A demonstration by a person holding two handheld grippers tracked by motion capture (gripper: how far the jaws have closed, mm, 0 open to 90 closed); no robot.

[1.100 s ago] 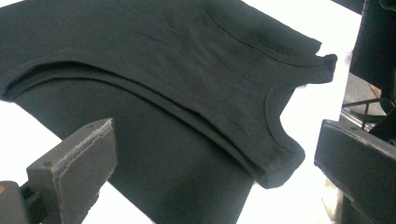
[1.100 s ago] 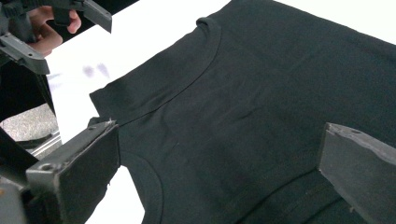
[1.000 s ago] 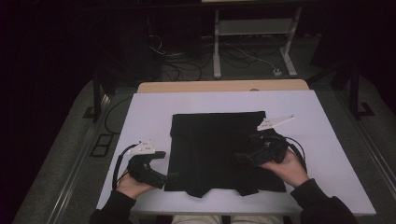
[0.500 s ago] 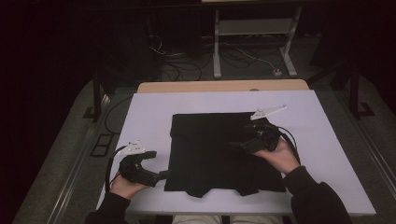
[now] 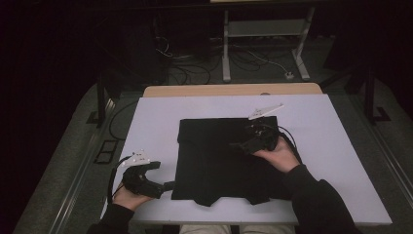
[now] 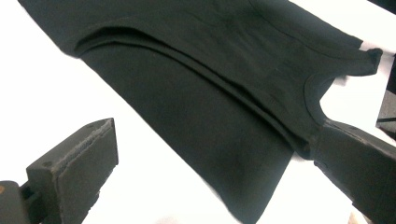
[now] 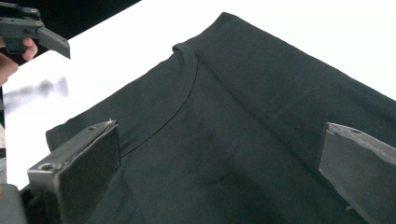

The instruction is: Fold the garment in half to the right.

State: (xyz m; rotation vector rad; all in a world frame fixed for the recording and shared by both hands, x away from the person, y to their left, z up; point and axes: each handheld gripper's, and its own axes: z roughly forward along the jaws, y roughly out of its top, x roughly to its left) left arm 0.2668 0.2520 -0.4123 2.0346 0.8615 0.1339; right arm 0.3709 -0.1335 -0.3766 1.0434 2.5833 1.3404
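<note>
A folded black garment (image 5: pixel 221 158) lies flat at the centre of the white table (image 5: pixel 336 136), seen from above, its neckline toward the lower edge of the frame. At lower left of the high view the left gripper (image 5: pixel 165 185), held in a person's hand, sits at the garment's lower left corner; in the left gripper view its two black jaws stand wide apart, one at lower left over bare table, the other at lower right touching the cloth's layered edge (image 6: pixel 299 144) beside the curved neckline. At centre right of the high view the right gripper (image 5: pixel 238 145), with its grey three-cornered plate (image 5: pixel 265 111) pointing toward the upper right, hovers over the garment's upper right part. In the right gripper view its jaws are likewise spread wide, one at lower left and one at lower right, with dark fabric (image 7: pixel 233 140) between them and the collar seam curving through the upper middle; whether they touch the cloth cannot be told. The other gripper shows at that view's upper left corner.
</note>
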